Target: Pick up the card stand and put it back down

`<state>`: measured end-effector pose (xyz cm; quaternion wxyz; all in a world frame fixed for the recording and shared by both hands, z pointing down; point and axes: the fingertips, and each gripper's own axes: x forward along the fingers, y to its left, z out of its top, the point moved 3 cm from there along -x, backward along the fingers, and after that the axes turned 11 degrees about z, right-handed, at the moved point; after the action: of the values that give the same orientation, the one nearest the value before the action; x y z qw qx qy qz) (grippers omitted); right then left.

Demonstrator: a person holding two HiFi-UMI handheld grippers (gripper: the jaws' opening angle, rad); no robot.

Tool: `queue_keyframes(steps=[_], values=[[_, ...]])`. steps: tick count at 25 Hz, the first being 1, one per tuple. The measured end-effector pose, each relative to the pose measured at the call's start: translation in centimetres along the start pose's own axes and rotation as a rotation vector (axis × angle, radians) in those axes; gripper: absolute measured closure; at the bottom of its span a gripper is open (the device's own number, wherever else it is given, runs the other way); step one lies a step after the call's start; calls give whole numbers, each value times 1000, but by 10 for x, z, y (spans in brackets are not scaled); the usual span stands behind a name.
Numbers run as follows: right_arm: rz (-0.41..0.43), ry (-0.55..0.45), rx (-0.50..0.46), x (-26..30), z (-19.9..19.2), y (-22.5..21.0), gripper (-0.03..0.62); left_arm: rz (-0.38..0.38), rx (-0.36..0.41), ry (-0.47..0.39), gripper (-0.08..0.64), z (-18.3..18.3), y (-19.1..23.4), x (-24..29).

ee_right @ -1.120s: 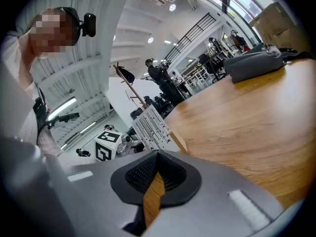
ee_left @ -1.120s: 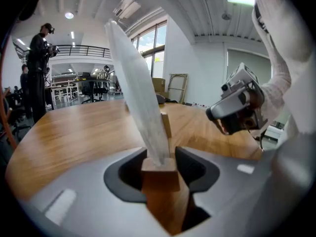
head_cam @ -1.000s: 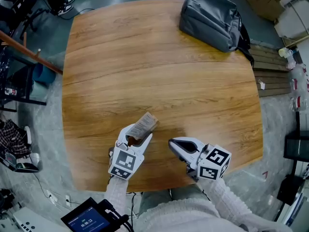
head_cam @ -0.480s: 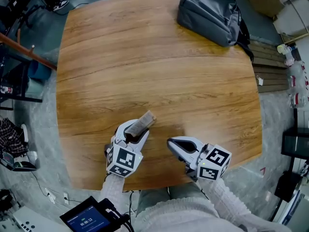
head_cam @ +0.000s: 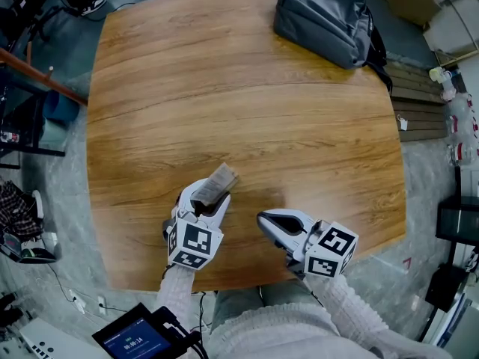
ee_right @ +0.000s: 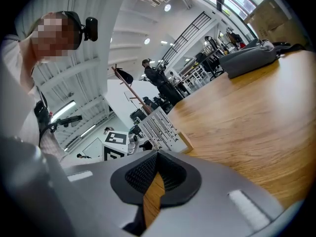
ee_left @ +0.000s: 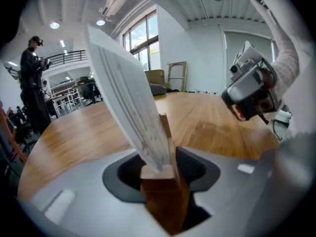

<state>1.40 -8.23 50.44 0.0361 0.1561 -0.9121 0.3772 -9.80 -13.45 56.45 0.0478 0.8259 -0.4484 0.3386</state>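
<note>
Two grey jaws of the left gripper (head_cam: pixel 207 203) clamp the block base of the small wooden card stand (head_cam: pixel 218 179) with its white printed card, and they are just beginning to open. The stand sits low over the lower left of the rounded wooden desk (head_cam: pixel 247 103), so this looks like the put-down. Next the jaws must open fully and withdraw without tipping it. The right gripper (head_cam: pixel 271 223), at lower centre, has its jaws almost together and empty.
</note>
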Motion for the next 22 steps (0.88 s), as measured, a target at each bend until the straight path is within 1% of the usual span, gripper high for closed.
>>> queue_keyframes(steps=[3, 6, 11, 14, 18, 22], values=[[4, -3, -9, -2, 1, 3, 597, 27, -23, -14, 356, 3, 3, -3], [7, -1, -24, -5, 4, 8, 597, 35, -67, -32, 334, 9, 9, -11], [15, -4, -58, -10, 14, 18, 597, 62, -95, -31, 333, 13, 12, -33], [23, 3, -89, -11, 20, 29, 597, 68, -125, -32, 333, 15, 10, -51], [43, 18, -134, -11, 27, 40, 597, 100, -190, -49, 333, 19, 14, -81], [59, 21, -189, -15, 38, 54, 597, 138, -267, -110, 346, 35, 11, -109]])
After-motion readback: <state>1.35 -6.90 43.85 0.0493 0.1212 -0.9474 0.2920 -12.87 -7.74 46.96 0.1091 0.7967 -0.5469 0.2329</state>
